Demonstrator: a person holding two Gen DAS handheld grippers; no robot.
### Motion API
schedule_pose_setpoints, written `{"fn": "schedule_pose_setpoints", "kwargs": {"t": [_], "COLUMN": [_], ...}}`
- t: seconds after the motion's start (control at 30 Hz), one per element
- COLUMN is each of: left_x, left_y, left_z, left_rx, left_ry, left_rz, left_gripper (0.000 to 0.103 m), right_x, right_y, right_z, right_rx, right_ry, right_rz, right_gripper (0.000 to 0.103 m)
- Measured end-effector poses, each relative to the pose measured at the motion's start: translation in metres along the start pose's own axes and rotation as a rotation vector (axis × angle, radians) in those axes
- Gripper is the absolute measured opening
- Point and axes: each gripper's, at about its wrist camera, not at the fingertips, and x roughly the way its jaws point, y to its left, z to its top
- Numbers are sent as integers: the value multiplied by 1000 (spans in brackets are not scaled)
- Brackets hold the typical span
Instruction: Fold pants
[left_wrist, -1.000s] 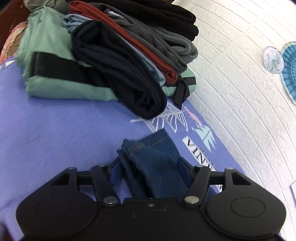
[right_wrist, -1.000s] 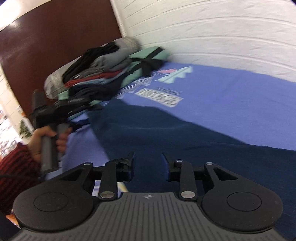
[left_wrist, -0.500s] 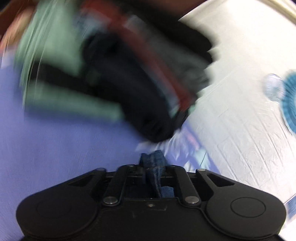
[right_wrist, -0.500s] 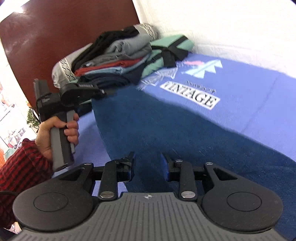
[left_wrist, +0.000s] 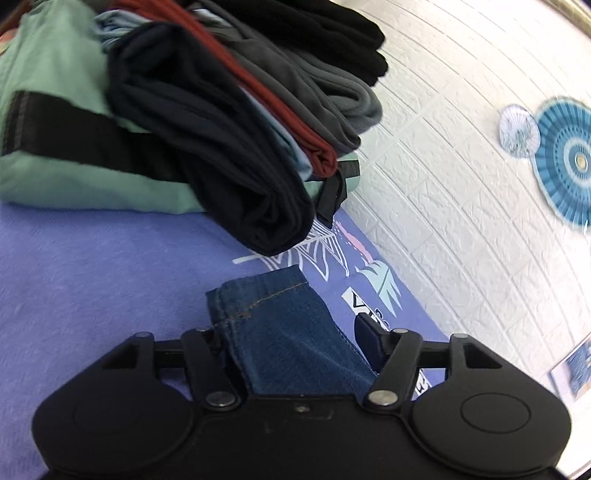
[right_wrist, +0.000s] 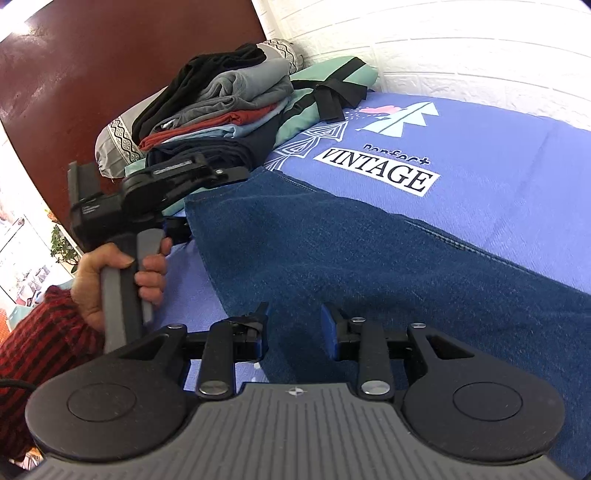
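Observation:
Dark blue jeans (right_wrist: 369, 251) lie spread flat on a purple bedcover (right_wrist: 498, 184). In the left wrist view their stitched hem end (left_wrist: 280, 317) lies between the fingers of my left gripper (left_wrist: 291, 332). Its jaws are opening and stand wide, and the right pad (left_wrist: 365, 336) is clear of the denim. My right gripper (right_wrist: 293, 325) hovers over the near edge of the jeans. Its jaws are partly apart with nothing pinched between them. A hand (right_wrist: 110, 280) in a red checked sleeve holds the left tool's handle at the jeans' far corner.
A pile of folded clothes (left_wrist: 229, 122), black, grey, red and mint green, sits just beyond the hem, by a patterned pillow (right_wrist: 118, 136). A white brick-pattern wall (left_wrist: 443, 147) with blue paper fans (left_wrist: 565, 162) borders the bed. A brown headboard (right_wrist: 110, 66) stands behind the pile.
The left jaws pinched the hem half a second ago and now stand wide again, with the hem lying flat between them. The right gripper moved in closer over the jeans, then held still.

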Motion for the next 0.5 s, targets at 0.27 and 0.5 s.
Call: {"fn": "schedule_pose_setpoints", "kwargs": {"t": [0.27,0.5], "left_x": [3,-30], "left_y": [1,-36], "left_z": [0,0], "left_rx": [-2,73], "left_ry": [-19,-69], "left_rz": [21,-140], "left_gripper": [10,10], "right_x": [-6,-15], "right_y": [0,-2], "right_z": [-5,-6], "right_rx": [14,39], "right_ry": [-8,-31], "right_rz": [-2,-7], "right_gripper": [53,53]}}
